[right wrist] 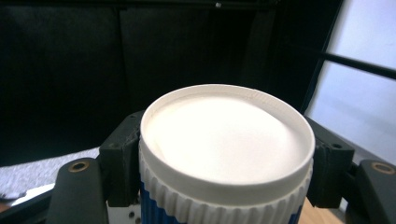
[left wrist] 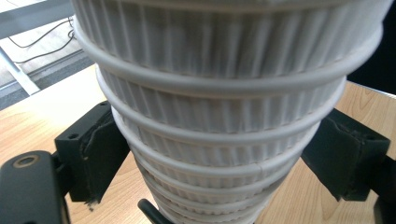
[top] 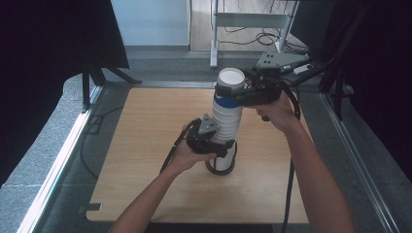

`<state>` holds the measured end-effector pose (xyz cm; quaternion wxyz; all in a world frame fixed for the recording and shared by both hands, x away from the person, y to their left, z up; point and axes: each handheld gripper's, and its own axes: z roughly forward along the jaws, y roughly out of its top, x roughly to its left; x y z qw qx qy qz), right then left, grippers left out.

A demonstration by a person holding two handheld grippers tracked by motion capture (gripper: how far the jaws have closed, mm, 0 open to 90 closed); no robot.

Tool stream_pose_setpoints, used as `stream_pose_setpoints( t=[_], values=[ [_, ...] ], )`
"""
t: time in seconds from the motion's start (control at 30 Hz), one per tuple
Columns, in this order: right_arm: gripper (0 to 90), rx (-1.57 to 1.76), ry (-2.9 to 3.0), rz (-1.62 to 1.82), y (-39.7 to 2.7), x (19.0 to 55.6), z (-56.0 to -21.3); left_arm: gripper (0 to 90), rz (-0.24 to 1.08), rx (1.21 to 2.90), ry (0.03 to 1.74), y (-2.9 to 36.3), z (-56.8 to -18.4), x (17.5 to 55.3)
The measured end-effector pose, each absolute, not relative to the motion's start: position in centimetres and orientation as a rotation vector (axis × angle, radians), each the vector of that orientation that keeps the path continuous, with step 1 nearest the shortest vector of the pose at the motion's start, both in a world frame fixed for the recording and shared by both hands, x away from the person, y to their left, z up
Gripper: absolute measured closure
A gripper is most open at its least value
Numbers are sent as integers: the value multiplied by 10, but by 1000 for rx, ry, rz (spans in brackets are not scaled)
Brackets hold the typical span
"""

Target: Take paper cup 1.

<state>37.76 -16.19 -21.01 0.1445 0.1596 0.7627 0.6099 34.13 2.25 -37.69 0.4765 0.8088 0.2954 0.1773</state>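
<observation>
A tall stack of white ribbed paper cups (top: 226, 127) stands upright in a black ring holder (top: 221, 168) on the wooden table (top: 145, 136). My left gripper (top: 216, 144) is shut on the lower part of the stack (left wrist: 219, 130), one jaw on each side. My right gripper (top: 232, 90) is shut on the top cup (top: 230, 83), which has a blue band (right wrist: 154, 210) below its rim and an open white mouth (right wrist: 226, 135). The top cup sits at the head of the stack; whether it is still nested I cannot tell.
A metal desk frame (top: 252, 22) with cables stands on the floor beyond the table. Black curtains (top: 53, 39) hang at left and right. Aluminium rails (top: 58, 160) run along both table sides. Bare wood lies left of and in front of the stack.
</observation>
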Motion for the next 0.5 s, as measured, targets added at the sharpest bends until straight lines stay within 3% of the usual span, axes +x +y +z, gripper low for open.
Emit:
stream_pose_setpoints(
  t=[0.5],
  values=[
    [289,436,2063,1806,-176,361,-176,125,433,1981,721,23,-377,341]
  ],
)
